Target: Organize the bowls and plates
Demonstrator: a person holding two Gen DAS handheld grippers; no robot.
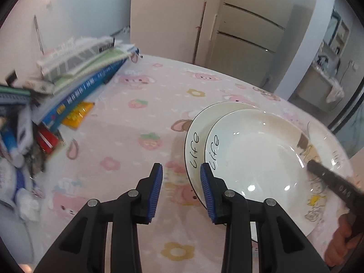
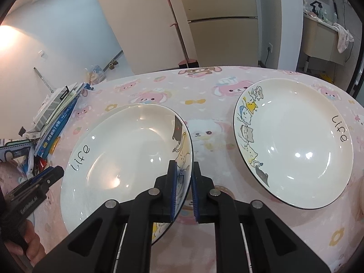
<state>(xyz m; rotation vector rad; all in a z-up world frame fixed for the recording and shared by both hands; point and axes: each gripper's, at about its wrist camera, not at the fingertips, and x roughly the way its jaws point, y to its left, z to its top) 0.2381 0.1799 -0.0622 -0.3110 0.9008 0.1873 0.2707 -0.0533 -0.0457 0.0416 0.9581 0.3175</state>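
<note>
Two white plates marked "Life" lie stacked and offset on the pink tablecloth (image 1: 127, 122). The upper plate (image 1: 257, 159) (image 2: 127, 150) covers most of the lower plate (image 1: 195, 134), of which only the far rim (image 2: 127, 107) shows in the right wrist view. My right gripper (image 2: 183, 170) is shut on the upper plate's cartoon-painted rim, and it also shows in the left wrist view as the right gripper (image 1: 311, 165). My left gripper (image 1: 182, 182) stands open just off the plates' left rims, its pads touching nothing. A third plate (image 2: 293, 141) of the same design lies apart to the right.
A leaning pile of books and papers (image 1: 86, 79) with a yellow packet (image 1: 77, 116) and small clutter fills the table's left side. Hands (image 1: 341, 243) (image 2: 31, 243) hold both tools. Beyond the far table edge are cabinets and a broom (image 2: 179, 34).
</note>
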